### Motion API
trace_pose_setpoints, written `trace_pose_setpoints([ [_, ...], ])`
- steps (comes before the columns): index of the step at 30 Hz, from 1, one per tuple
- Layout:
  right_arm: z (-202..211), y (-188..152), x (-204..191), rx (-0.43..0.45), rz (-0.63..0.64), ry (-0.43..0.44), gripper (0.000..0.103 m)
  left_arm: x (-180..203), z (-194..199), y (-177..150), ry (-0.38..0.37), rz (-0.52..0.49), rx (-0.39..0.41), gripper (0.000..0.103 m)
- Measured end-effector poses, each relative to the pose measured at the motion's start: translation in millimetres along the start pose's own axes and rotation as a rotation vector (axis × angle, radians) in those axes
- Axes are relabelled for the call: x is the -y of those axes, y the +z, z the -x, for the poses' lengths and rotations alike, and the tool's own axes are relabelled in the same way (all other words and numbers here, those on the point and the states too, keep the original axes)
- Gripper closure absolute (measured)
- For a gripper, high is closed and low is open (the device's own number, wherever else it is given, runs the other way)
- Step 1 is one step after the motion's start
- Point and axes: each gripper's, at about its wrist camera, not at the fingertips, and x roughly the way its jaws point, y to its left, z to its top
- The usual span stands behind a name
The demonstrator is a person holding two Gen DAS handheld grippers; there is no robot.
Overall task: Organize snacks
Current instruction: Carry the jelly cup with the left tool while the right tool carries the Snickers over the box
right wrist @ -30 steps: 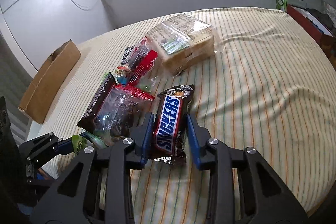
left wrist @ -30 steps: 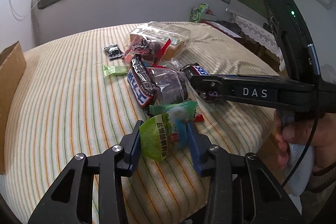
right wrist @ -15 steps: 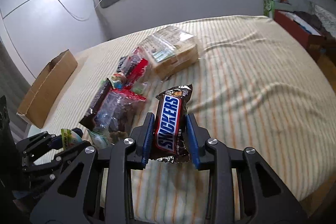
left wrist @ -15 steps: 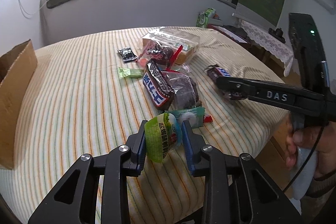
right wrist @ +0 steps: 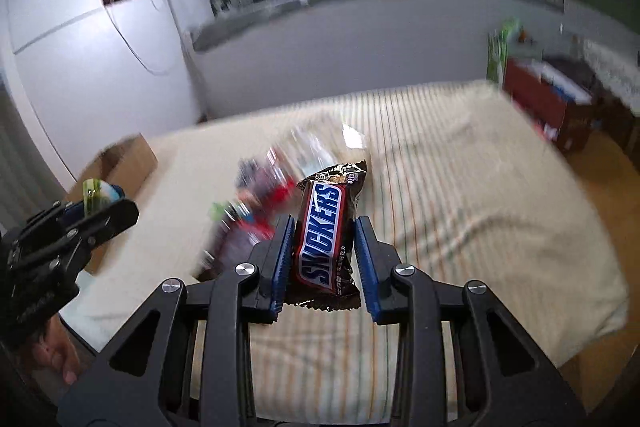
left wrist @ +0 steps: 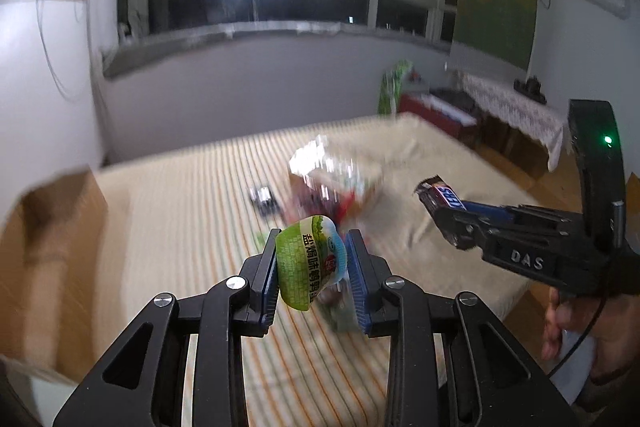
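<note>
So, quick status on the snack sorting, going off the 2 wrist views:

Left gripper: the left gripper (left wrist: 312, 271) is clamped on a green snack pouch (left wrist: 310, 265), held up clear of the bed.

Right gripper: the right gripper (right wrist: 325, 259) is squeezed around a Snickers bar (right wrist: 326, 239), pinched roughly mid-wrapper and also lifted off the bedspread.

Pile: the remaining snacks (left wrist: 332, 183) sit in a heap mid-bed on the striped bedspread (left wrist: 192, 227). It's badly motion-blurred, so I can only guess at a clear bag of bread-looking stuff, something red and a small dark packet; no honest count possible.

Box: a cardboard box (left wrist: 52, 267) sits at the left edge of the bed, well apart from the pile. My read is that's where things go, but I can't see inside it, so no idea what's already in there.

Done so far: 2 items are picked and in the air. That's all I can confirm.

Left to do: neither the pouch nor the bar is over the box yet, so both need carrying over and dropping. After that the whole heap is waiting, so I'd call this early-ish.

Watch out: the pouch looks soft and is gripped by its middle, so it could slide.
</note>
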Motion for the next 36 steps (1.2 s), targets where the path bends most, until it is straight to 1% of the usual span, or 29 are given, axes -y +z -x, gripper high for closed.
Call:
trace_pose_setpoints([
  [3,31,19,-20,0.074,0.034,-0.006,0.071,-4,25,18,0.016,-0.01,0.082,0.074],
  [5,46,26,-32,0.104,0.055,-0.008,0.071,-8,45,28,0.019,-0.008,0.136,0.074],
  [10,74,34,-61,0.149,0.106,-0.015,0.071,-17,77,38,0.028,0.0,0.217,0.074],
  [17,82,36,-81,0.147,0.135,-0.017,0.071,-28,93,36,0.034,0.017,0.256,0.074],
  [20,76,34,-92,0.129,0.15,-0.01,0.071,-36,98,34,0.039,0.028,0.261,0.074],
  [24,57,34,-116,0.098,0.183,0.02,0.071,-52,101,29,0.059,0.052,0.26,0.074],
  [27,38,36,-147,0.073,0.223,0.071,0.071,-77,105,21,0.101,0.087,0.257,0.074],
  [30,17,37,-191,0.051,0.275,0.149,0.071,-108,113,10,0.17,0.124,0.254,0.074],
  [34,-7,37,-254,0.028,0.345,0.275,0.071,-158,129,-4,0.297,0.184,0.245,0.074],
  [36,-15,35,-279,0.02,0.372,0.329,0.071,-178,137,-11,0.352,0.21,0.242,0.074],
])
